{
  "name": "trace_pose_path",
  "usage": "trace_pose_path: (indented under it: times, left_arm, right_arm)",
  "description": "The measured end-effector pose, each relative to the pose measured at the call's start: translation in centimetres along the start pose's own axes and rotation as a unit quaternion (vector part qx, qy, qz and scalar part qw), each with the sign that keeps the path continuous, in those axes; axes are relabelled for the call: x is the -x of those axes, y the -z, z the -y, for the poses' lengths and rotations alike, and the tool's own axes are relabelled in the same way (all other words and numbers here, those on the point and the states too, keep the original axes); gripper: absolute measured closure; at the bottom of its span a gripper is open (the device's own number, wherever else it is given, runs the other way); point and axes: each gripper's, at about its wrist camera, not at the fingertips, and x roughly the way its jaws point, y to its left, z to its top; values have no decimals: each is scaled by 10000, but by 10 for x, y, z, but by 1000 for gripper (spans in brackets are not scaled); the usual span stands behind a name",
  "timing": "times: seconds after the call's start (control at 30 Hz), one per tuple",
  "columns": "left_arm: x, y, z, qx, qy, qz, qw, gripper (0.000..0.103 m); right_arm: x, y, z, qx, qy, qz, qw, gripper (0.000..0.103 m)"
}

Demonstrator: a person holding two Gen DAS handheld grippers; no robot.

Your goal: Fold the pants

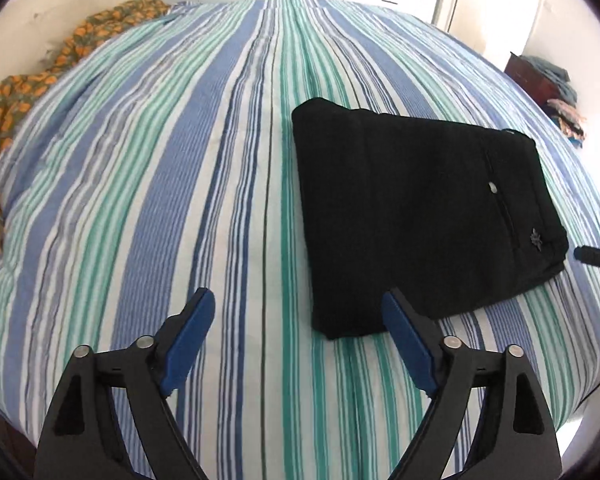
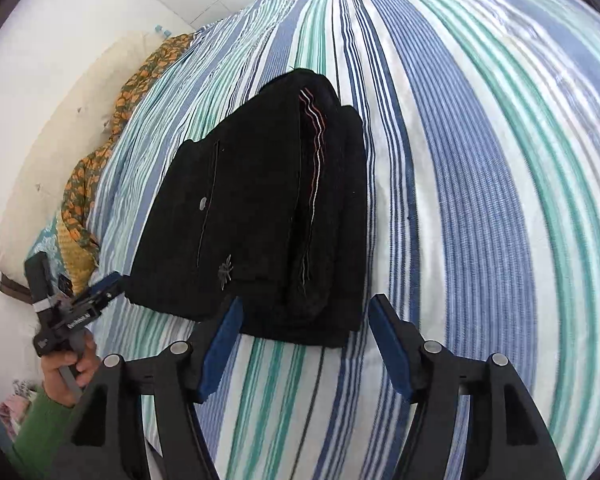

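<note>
Far left, along the wall: an orange-and-green patterned cloth [image 1: 28, 80] bunched at the edge of the bed [image 1: 148, 184], which is covered by a sheet striped in blue, teal and white.

Near left: the left gripper [image 1: 298, 312], its two blue-padded fingers [image 1: 188, 340] spread wide apart and holding nothing; the left finger stands over bare sheet, while the right finger overlaps the near corner of the pants in this view; contact cannot be told.

Centre to right: the black pants [image 1: 412, 208], folded into a compact, thick rectangle and lying flat on the bed. A pocket slit with a pale button [image 1: 492, 188] and a small embroidered emblem [image 1: 536, 237] face upward. In the right wrist view, the stacked layers of the fold show a striped inner lining [image 2: 316, 148] along the open edge.

Right: the right gripper [image 2: 304, 320], fingers likewise apart and empty, poised just short of the near edge of the pants [image 2: 260, 208]. A hand [image 2: 70, 364] in a green sleeve holds the left gripper [image 2: 100, 286] beside the garment's corner.
</note>
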Motion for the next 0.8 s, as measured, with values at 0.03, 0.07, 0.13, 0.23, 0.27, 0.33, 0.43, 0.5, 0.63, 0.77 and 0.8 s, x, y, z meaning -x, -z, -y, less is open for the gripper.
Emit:
trace_pose_path:
  times: [0.03,0.07,0.13,0.23,0.27,0.33,0.43,0.5,0.63,0.77,0.8]
  left_arm:
    - [9,11,1,-22,-72,14,10000,8]
    - [15,22,3,-4,-126,4,9999,7]
    - [21,45,11,107,-113,-58,9999,7]
    - [27,83,30,274,36,-45,9996,7]
    - [28,95,40,261,40,-22,9996,7]
    - [29,112,57,98,-92,-56,9999,7]
    - [45,117,77,-161,-236,94,9995,7]
    - [68,111,82,-268,-350,427,9981,7]
    - [120,89,75,-55,-508,992,9938,2]
    - [150,61,66,-18,-679,1233,9900,2]
    - [156,58,65,-6,-702,1255,9896,2]
  right_arm:
    - [9,3,-6,178,178,90,9996,27]
    - [17,7,-13,330,300,183,9988,18]
    - [33,24,-24,556,516,389,9964,9]
    - [45,60,-40,685,841,693,9917,0]
    - [46,74,-44,639,972,784,9901,0]
    - [40,102,-49,521,1229,929,9867,0]
    - [33,140,-56,518,1687,1051,9787,0]
    - [37,154,-65,531,1766,1071,9770,0]
    - [65,152,-86,682,1900,1228,9717,0]
    - [102,139,-110,896,1757,1227,9727,0]
    - [109,135,-117,1003,1774,1202,9716,0]
